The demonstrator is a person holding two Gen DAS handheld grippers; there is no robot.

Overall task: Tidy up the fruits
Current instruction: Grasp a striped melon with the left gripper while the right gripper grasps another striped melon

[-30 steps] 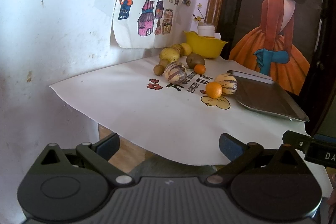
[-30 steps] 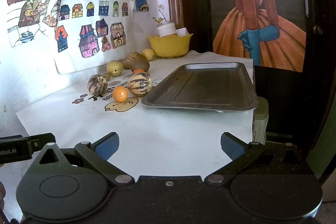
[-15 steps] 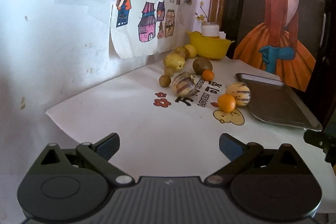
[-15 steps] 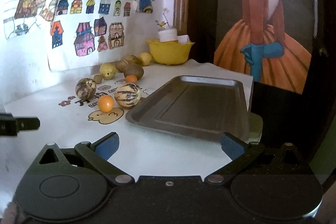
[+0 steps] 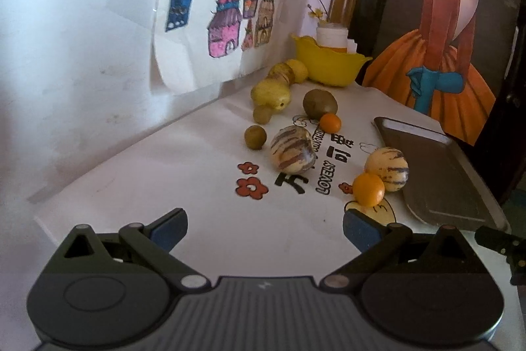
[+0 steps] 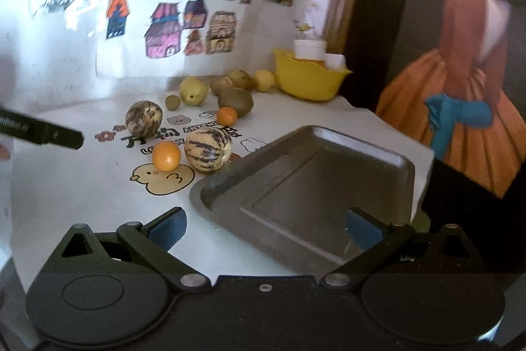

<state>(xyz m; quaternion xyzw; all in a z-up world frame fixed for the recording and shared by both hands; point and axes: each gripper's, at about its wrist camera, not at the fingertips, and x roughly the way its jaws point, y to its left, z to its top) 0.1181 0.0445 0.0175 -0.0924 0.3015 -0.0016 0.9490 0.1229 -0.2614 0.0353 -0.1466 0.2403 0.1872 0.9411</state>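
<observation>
Several fruits lie on a white printed table cover [image 5: 197,186]: two striped melons [image 5: 292,152] [image 5: 387,164], two small oranges [image 5: 368,189] [image 5: 329,122], a kiwi [image 5: 319,103], a yellow pear [image 5: 270,94] and small green-brown fruits [image 5: 254,137]. An empty grey metal tray [image 5: 440,183] [image 6: 312,189] lies to their right. My left gripper [image 5: 264,227] is open and empty, low over the cover in front of the fruits. My right gripper [image 6: 266,227] is open and empty over the tray's near edge. The near orange [image 6: 166,155] and melon [image 6: 207,149] lie left of the tray.
A yellow bowl [image 5: 325,63] holding a white jar stands at the back by the wall. Children's drawings hang on the white wall [image 5: 82,55] at the left. A dark panel with a painted girl [image 5: 453,32] stands behind the tray.
Both grippers have moved forward towards the fruits and tray. The right gripper now hangs over the tray's near edge. Both stay open.
</observation>
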